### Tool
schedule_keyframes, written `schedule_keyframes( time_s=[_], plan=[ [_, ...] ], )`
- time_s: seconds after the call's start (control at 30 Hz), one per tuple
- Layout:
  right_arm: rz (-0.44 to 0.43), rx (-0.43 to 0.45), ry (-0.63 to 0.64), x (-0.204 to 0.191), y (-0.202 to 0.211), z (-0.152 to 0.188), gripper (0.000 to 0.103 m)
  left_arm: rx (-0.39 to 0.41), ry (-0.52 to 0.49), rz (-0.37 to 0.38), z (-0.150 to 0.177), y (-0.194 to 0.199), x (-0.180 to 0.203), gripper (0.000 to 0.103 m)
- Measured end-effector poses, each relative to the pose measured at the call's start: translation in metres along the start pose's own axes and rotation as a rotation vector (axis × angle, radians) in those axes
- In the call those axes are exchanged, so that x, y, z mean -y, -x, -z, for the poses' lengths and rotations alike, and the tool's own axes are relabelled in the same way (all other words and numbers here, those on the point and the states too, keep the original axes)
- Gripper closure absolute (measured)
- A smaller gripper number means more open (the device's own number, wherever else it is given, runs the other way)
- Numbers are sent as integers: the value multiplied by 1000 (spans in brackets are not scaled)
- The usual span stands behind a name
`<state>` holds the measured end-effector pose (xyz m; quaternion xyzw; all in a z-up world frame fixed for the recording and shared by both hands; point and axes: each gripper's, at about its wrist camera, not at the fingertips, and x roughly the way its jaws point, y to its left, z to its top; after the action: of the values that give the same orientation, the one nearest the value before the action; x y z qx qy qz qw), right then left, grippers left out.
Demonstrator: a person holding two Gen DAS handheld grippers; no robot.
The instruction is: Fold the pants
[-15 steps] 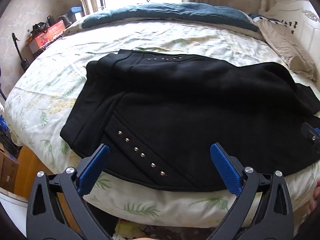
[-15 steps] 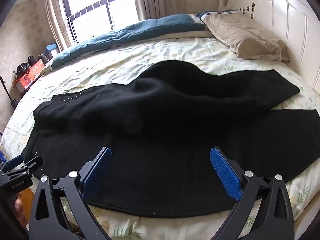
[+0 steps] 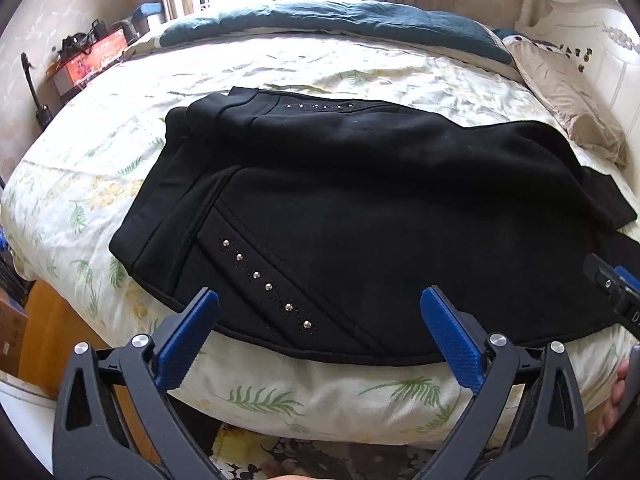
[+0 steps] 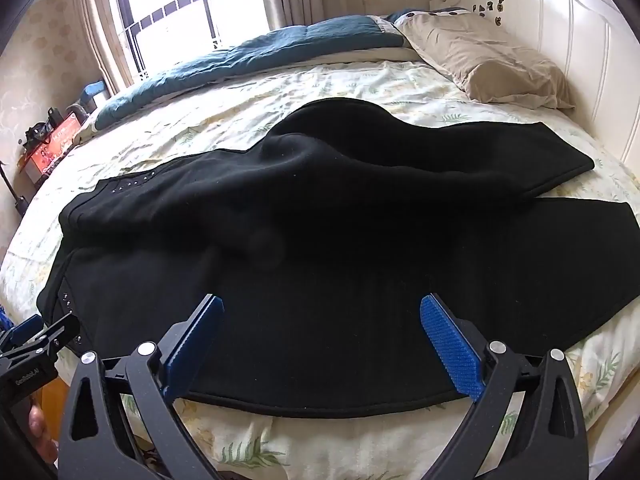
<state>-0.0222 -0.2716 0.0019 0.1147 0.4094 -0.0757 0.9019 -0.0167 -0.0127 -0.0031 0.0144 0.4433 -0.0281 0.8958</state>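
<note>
Black pants (image 3: 340, 208) with metal studs along the pocket lie on the bed, waistband to the left, one leg folded loosely over the other. They also show in the right wrist view (image 4: 320, 248). My left gripper (image 3: 320, 312) is open and empty, hovering over the near hem by the studded pocket. My right gripper (image 4: 320, 320) is open and empty over the near edge of the legs. The right gripper shows at the right edge of the left wrist view (image 3: 616, 288), and the left gripper at the left edge of the right wrist view (image 4: 32, 340).
The bed (image 3: 320, 392) has a leaf-print sheet. A teal duvet (image 3: 340, 20) lies along the far side, and a beige pillow (image 4: 488, 60) rests by the white headboard (image 4: 580, 40). Boxes and clutter (image 3: 88, 56) stand at the far left. Wooden floor (image 3: 48, 340) lies below left.
Both grippers have shifted slightly toward the pants' near edge. The pants have not moved.
</note>
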Motion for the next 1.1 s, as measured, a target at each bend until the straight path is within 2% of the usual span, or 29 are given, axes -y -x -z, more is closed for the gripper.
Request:
schedule_keyframes(
  time_s=[0.07, 0.1, 0.43, 0.5, 0.8, 0.87, 1.07, 1.1],
  plan=[
    [0, 5, 0, 1, 1, 5, 5, -3, -1, 9, -1, 1, -1, 2],
    [5, -6, 0, -1, 2, -3, 5, 0, -4, 9, -1, 1, 0, 2],
    [22, 9, 1, 2, 8, 17, 5, 10, -29, 34, -4, 3, 0, 2],
    [27, -26, -1, -2, 0, -17, 5, 9, -33, 36, -4, 3, 1, 2],
    [25, -23, -8, 1, 7, 4, 5, 15, -46, 49, -3, 4, 3, 2],
    [24, -32, -9, 0, 1, -8, 5, 17, -47, 50, -4, 5, 3, 2],
    [24, -33, -10, -2, 4, 2, 5, 16, -48, 52, -4, 5, 3, 2],
    [25, -37, -8, 1, 3, -4, 5, 17, -48, 53, -4, 5, 3, 2]
  ],
)
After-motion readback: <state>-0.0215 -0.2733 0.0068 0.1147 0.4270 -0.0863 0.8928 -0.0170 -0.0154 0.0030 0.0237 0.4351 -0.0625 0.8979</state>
